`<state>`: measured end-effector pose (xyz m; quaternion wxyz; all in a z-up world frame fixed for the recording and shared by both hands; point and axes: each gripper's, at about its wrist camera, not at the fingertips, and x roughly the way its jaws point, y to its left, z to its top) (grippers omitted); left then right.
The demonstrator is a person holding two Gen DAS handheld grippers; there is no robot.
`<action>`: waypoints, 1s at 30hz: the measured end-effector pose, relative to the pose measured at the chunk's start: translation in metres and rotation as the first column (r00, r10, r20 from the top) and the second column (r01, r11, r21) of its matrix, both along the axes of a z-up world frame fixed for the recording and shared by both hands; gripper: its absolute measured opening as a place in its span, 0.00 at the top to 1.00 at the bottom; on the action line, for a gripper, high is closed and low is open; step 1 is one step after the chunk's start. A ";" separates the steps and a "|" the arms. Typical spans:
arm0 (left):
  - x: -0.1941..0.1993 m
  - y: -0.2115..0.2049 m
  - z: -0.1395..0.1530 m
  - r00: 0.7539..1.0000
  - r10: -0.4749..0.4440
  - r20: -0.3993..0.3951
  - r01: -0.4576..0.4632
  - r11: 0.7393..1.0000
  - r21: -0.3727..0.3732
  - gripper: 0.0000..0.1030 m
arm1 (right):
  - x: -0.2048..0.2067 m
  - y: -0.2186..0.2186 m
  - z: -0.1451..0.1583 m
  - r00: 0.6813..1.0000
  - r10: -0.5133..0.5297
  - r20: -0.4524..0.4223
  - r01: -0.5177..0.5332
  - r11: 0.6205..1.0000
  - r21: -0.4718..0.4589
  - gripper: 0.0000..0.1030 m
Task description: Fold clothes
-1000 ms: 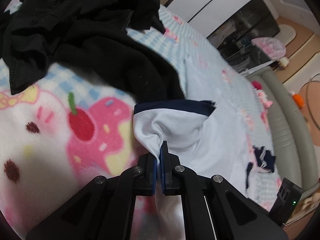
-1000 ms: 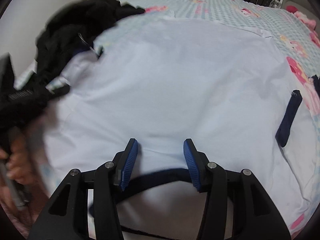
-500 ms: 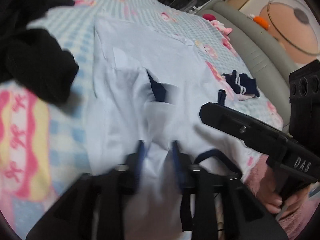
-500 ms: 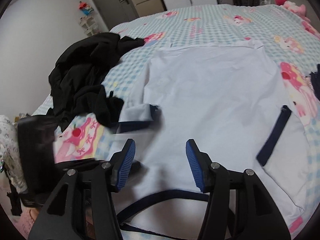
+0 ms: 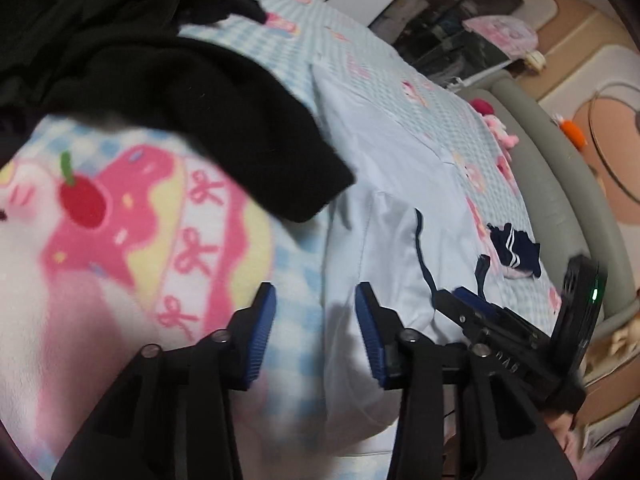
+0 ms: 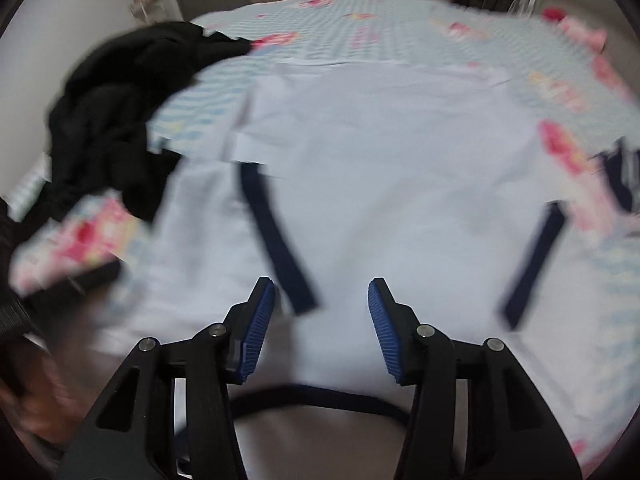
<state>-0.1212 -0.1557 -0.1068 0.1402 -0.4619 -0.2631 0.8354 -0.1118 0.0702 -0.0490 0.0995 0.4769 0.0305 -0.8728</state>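
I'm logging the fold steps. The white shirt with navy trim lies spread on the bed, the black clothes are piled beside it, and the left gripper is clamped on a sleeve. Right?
Not quite. The left gripper grips nothing: the left wrist view shows its closing jaws apart over the bedspread. The white shirt does lie spread out, with the black clothes beside it.

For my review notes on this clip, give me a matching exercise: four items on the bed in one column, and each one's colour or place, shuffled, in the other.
Items:
1. pale blue T-shirt with navy trim
2. heap of black clothes
3. small navy garment with white stripes
4. printed fleece blanket with a red cherry

Descriptions:
A. crumpled near the grey padded bed edge
B. spread flat, one sleeve folded inward
C. pink, yellow and white, under the left hand-held gripper
D. piled beside the T-shirt's folded sleeve

Pairs: 1-B, 2-D, 3-A, 4-C
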 end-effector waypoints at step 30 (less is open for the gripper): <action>0.044 0.060 0.006 0.995 -0.090 0.052 0.096 0.985 -0.144 0.60 | 0.010 -0.033 -0.007 0.991 0.130 0.020 -0.128 0.986 -0.107 0.48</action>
